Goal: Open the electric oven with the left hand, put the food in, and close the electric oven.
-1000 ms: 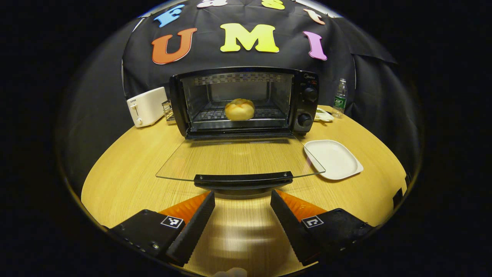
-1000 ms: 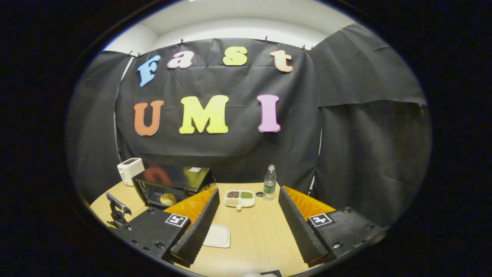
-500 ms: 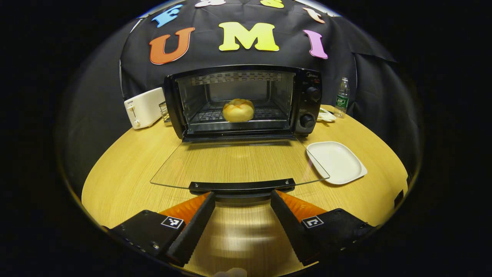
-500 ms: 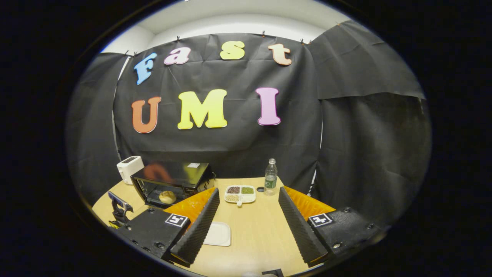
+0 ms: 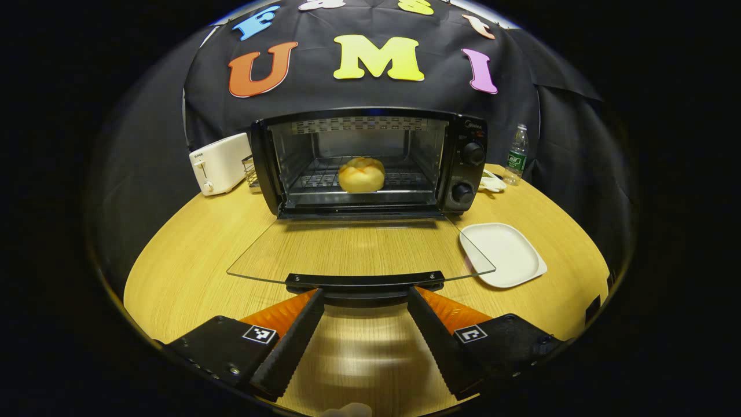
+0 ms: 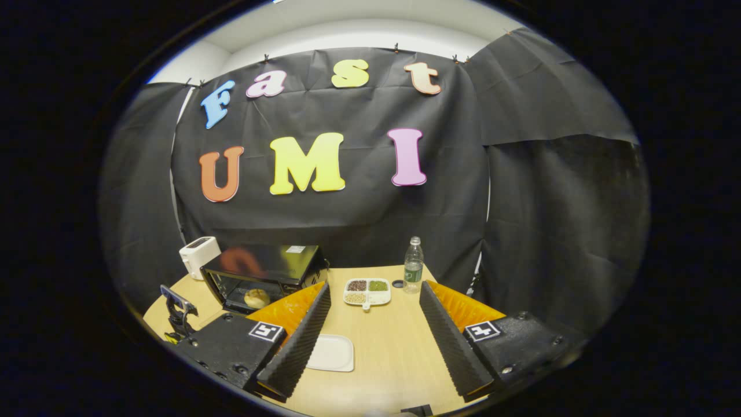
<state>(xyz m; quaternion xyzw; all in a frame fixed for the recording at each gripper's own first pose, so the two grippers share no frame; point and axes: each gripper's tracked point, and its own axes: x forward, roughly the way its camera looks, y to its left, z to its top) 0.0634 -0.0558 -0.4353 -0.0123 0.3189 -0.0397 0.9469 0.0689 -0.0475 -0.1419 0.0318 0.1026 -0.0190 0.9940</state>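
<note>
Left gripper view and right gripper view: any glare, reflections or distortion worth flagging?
Left gripper view: fisheye bends the round wooden table; a bright sheen lies on it between the open left gripper; the lowered clear glass oven door shows woodgrain through. Right gripper view: the black electric oven has a glossy top mirroring the wall.

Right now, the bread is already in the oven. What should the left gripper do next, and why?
Probably slide the open left gripper forward under the door handle and lift. The bun sits on the rack, the plate is bare, and the glass door lies flat open, so only closing remains.
</note>
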